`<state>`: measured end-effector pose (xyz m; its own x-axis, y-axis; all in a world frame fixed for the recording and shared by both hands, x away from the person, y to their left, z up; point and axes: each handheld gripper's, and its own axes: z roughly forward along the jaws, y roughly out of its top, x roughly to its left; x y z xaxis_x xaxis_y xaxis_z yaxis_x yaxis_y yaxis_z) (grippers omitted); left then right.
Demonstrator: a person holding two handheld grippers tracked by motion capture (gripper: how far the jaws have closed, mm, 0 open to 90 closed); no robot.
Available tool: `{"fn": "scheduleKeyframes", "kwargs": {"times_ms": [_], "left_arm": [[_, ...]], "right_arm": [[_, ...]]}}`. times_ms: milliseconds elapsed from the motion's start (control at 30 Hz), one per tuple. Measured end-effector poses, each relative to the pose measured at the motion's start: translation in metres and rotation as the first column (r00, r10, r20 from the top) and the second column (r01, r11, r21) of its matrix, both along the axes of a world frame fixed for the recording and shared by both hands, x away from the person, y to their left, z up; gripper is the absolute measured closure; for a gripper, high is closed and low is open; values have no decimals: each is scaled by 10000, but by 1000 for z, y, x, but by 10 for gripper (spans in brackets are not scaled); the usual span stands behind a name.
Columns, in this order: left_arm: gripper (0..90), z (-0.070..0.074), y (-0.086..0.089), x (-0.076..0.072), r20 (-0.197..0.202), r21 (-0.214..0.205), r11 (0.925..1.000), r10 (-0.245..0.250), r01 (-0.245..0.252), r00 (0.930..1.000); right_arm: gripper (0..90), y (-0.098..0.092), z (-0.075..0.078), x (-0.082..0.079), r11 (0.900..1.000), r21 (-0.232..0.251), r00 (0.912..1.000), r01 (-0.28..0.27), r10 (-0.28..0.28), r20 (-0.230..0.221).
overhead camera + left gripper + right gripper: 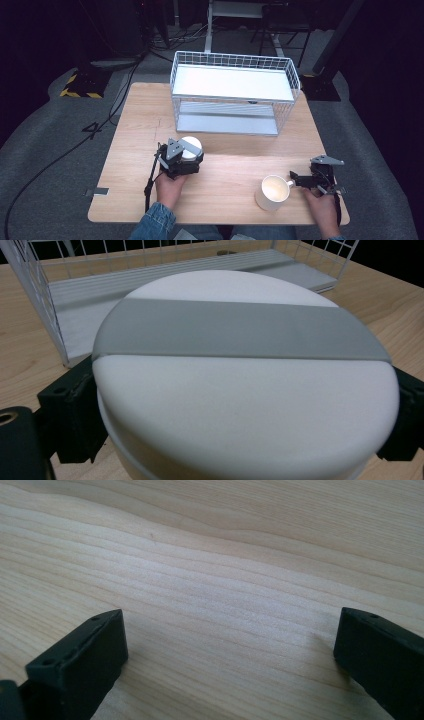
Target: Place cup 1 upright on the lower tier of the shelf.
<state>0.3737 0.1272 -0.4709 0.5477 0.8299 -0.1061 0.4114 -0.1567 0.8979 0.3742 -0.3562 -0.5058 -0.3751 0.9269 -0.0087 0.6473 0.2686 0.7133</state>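
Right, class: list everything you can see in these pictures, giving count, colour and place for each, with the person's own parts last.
Round white lidded container with grey band: one, white and grey, left of table centre, between the left claw's jaws.
White ceramic mug: one, white, front right of table, handle toward the right claw.
White wire two-tier rack: one, white, back of table.
Light wooden table: one, pale wood.
Black cables: several, on the grey floor at left.
Left claw: black, shut on the container.
Right claw: black, jaws apart over bare wood.
Blue denim sleeve: one, bottom edge.
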Motion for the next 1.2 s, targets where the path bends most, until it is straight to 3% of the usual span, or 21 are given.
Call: {"fn": "scheduleKeyframes", "kwargs": {"times_ms": [167, 400, 633, 867, 1200], "left_arm": [[67, 0, 0, 0, 38, -22, 10000, 60, -60, 10000], [68, 2, -2, -3, 272, 307, 9995, 67, -76, 9996], [68, 6, -1, -7, 384, 76, 9999, 73, -76, 9992], [68, 12, 1, -8, 182, -347, 9994, 41, -35, 9998], [68, 33, -8, -5, 460, -298, 9992, -263, 277, 9986]], "right_arm": [[8, 0, 0, 0, 10000, -2, 10000, -1, 1, 5], [8, 0, 0, 0, 10000, -6, 10000, 0, 0, 3], [8, 0, 0, 0, 10000, -2, 10000, -1, 1, 4], [8, 0, 0, 0, 10000, -9, 10000, 3, -3, 3], [8, 0, 0, 0, 10000, -11, 10000, 0, 0, 5]]}}
